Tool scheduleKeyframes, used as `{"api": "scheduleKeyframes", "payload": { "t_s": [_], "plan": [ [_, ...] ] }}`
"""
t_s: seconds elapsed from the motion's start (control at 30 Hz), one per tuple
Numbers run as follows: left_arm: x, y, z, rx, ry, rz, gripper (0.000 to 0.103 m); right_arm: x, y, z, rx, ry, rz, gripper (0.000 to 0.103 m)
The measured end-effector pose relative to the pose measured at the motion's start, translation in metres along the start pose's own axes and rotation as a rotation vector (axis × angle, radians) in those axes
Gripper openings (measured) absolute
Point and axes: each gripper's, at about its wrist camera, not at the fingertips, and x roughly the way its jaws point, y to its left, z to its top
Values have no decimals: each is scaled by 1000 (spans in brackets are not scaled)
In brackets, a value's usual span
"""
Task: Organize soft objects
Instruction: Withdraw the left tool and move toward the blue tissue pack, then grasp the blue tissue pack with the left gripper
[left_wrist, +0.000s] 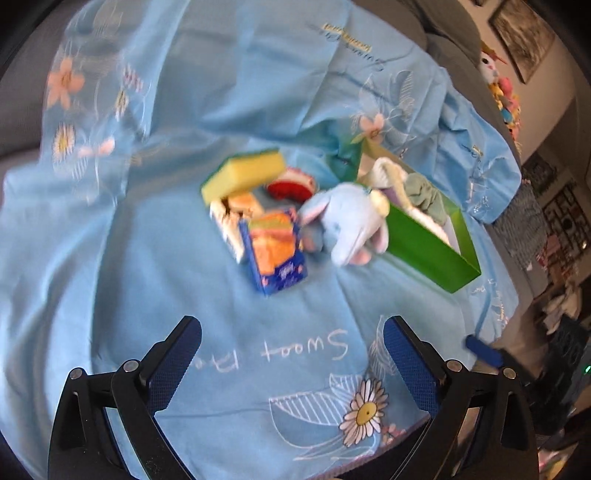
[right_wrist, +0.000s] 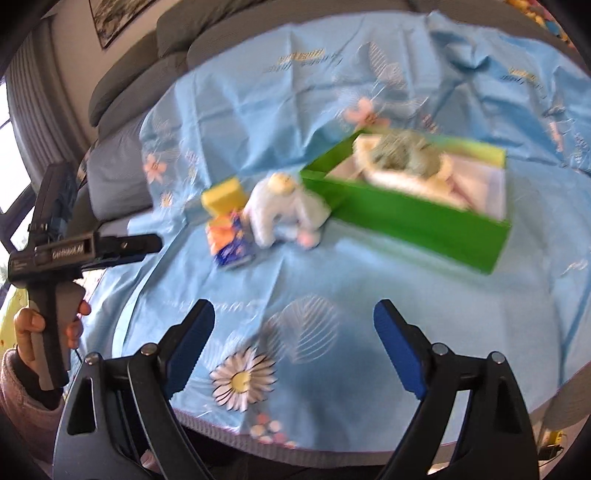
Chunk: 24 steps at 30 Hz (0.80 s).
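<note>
Near the cloth's (left_wrist: 184, 258) front edge, both grippers' jaws stand spread over bare fabric.

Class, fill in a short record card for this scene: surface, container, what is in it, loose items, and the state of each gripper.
surface: light blue floral cloth
container: green box, open top
in box: greenish cloth and white soft items
loose items: yellow sponge, tissue packet, pale blue plush toy, red item, clustered beside the box
left gripper: open, empty
right gripper: open, empty
</note>
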Motion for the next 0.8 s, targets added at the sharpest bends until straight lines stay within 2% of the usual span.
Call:
{"api": "scheduleKeyframes", "payload": {
  "t_s": [0.13,0.33,0.57,0.8],
  "plan": [
    [10,14,-5,-38,19,-4,99,28,26,-11,-37,64,45,88],
    [21,25,1,-36,-2,-7,99,54,57,-4,-124,53,77,88],
    [47,28,22,10,-23,-23,99,102,72,10,-206,62,23,86],
    [70,35,32,41,-9,-89,99,141,73,30,-179,68,28,82]
  ]
}}
